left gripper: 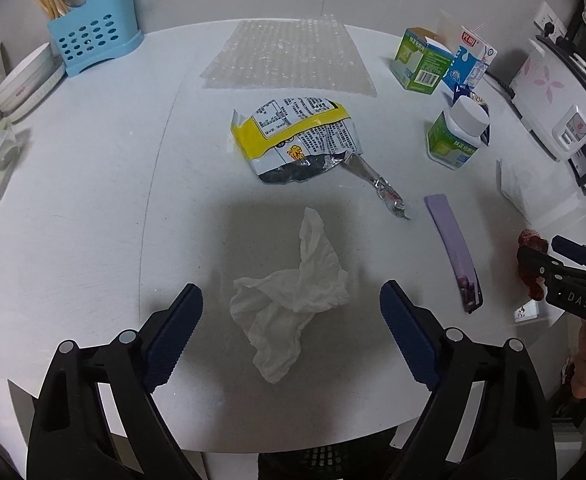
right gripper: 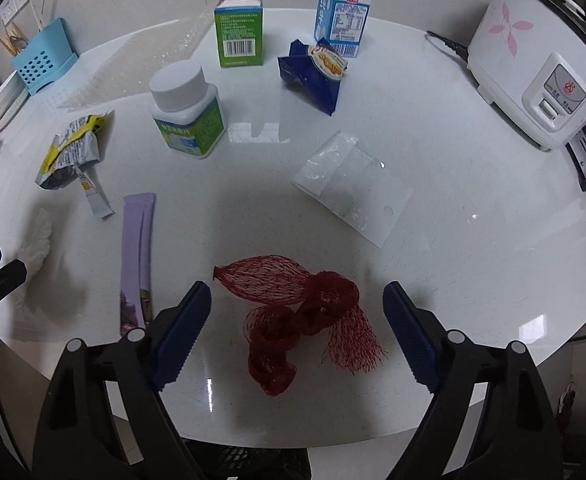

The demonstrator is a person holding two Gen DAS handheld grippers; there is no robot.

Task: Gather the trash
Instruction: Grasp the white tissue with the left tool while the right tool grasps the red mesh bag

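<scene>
**Operator:** Trash is spread right across the white table, and I'm over two pieces at its near edge. My left gripper has its jaws spread wide with the crumpled tissue lying between them, pads clear of it on both sides. My right gripper is spread the same way around the red mesh net, not touching it either.

**Spotter:** So which step is this?

**Operator:** I'd call it the reach for the first pickups, one per hand. Next I judge both claws need to settle lower and close; the tissue is soft and the net is loose, so each should squash flat before it holds.

**Spotter:** What else, left to right?

**Operator:** At the far left edge a blue cutlery holder has chopsticks and a spoon standing in it. Mid-table lies a torn yellow snack wrapper, then a purple sachet. Toward the far right stand a capped white bottle, a green carton with its flap open and a milk carton with a straw; I cannot tell what is inside any of them. A blue snack bag sits in front of the milk, a clear plastic bag lies flat, and a rice cooker stands at the right edge, lid shut.

**Spotter:** Any bin?

**Operator:** None that I can make out.
</scene>
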